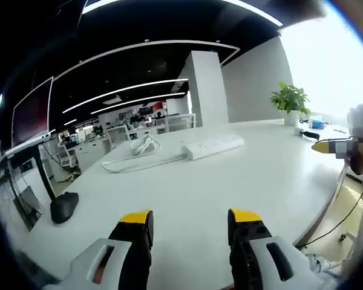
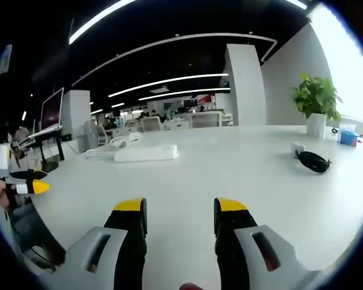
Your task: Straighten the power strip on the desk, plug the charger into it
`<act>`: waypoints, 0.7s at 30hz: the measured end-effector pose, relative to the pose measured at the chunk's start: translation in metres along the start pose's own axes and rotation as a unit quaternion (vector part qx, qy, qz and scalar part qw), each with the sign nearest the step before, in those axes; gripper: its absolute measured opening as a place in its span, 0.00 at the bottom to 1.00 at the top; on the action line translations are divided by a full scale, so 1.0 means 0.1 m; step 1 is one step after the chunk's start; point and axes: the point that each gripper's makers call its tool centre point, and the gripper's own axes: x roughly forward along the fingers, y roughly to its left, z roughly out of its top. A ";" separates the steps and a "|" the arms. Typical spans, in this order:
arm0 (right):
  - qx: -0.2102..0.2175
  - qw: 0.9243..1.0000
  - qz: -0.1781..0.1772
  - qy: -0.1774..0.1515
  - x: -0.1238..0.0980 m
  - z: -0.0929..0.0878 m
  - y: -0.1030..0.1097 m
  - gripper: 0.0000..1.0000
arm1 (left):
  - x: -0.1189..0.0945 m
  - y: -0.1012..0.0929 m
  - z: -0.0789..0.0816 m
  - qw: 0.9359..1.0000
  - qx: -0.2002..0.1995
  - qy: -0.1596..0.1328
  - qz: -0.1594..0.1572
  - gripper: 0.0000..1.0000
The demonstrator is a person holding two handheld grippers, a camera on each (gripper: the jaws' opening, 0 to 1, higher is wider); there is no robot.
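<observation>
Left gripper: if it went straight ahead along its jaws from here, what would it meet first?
Probably the white power strip. The left gripper is open, with bare desk ahead of it up to the strip, which lies slightly right of centre. Depth is unclear, and a level push could pass above the strip.

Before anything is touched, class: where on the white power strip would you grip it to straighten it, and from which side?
Grip the power strip at its free end, opposite the cord, closing across the narrow width from above. It lies flat and long, so turning the far end should swing it most easily; the left tool faces it, open.
</observation>
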 end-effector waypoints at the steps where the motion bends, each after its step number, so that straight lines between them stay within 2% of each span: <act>1: -0.001 1.000 0.000 0.000 0.00 0.00 0.00 0.44 | 0.00 0.00 0.00 1.000 0.000 0.000 0.000 0.51; 15: -0.005 1.000 0.010 0.000 0.06 0.02 0.06 0.44 | -0.01 0.05 0.00 1.000 -0.011 -0.001 0.003 0.51; 21: -0.003 1.000 0.004 -0.001 0.06 0.03 0.00 0.44 | 0.01 0.04 0.01 1.000 -0.013 -0.003 0.000 0.51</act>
